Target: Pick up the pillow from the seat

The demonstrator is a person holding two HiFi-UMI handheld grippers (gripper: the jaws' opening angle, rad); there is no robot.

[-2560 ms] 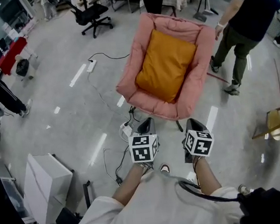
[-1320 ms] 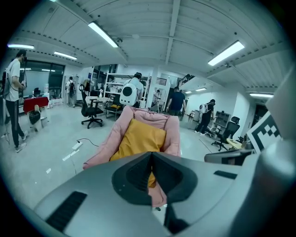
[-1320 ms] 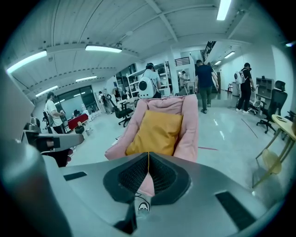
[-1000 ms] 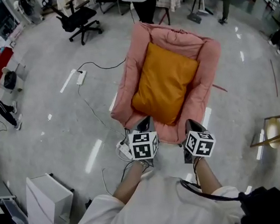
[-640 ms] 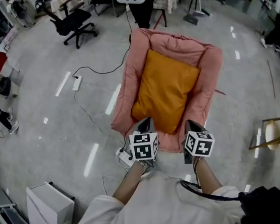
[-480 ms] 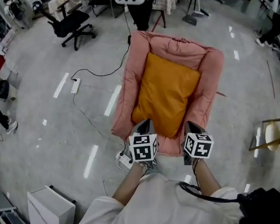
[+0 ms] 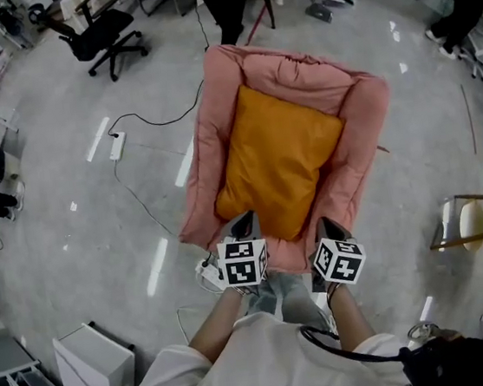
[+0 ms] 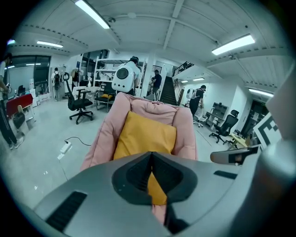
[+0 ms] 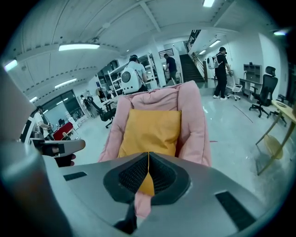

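Bare floor (image 7: 79,225) at the seat's (image 7: 198,162) 9 o'clock. Left gripper (image 7: 243,222): jaws together, empty, over seat's near edge. Pillow (image 7: 276,157) lies in seat, long axis 1–7 o'clock. Right gripper (image 7: 328,223): closed, empty.

Pillow (image 7: 277,161) on seat (image 7: 356,143); power strip (image 7: 116,145) left of seat; office chair (image 7: 104,30) behind

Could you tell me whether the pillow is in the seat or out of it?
In the seat: the orange pillow lies flat between the raised sides of the pink seat.
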